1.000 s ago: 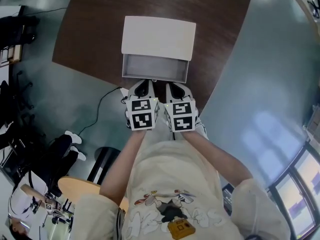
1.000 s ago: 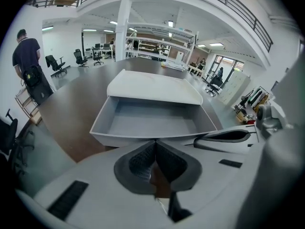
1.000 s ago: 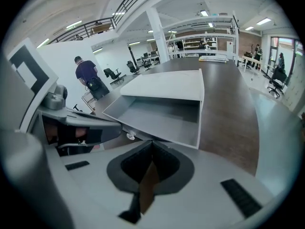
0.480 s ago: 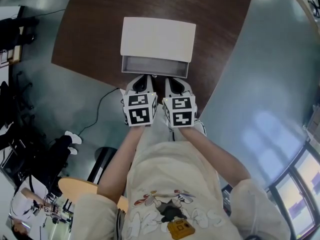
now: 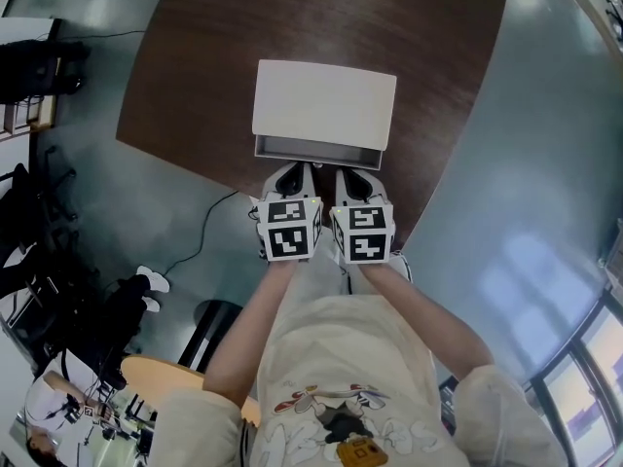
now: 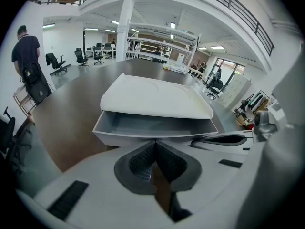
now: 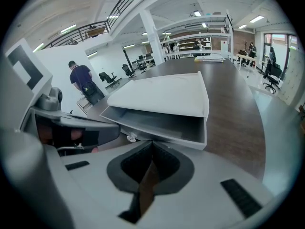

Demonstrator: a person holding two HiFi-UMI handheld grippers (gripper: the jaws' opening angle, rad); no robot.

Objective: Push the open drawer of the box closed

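while the left gripper (image 5: 296, 169) and right gripper (image 5: 350, 174) have jaws together, the box (image 5: 324, 100) lies crosswise, drawer (image 5: 319, 150) facing the person.

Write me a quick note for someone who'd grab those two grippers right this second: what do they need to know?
Left gripper: shut, empty, tips at the drawer front.
Right gripper: shut, empty, beside it at the same front.
Box: white, near the table edge, drawer side facing the person.
Done: drawer mostly in; only a narrow strip sticks out.
Left: push with both until the front sits flush with the box.
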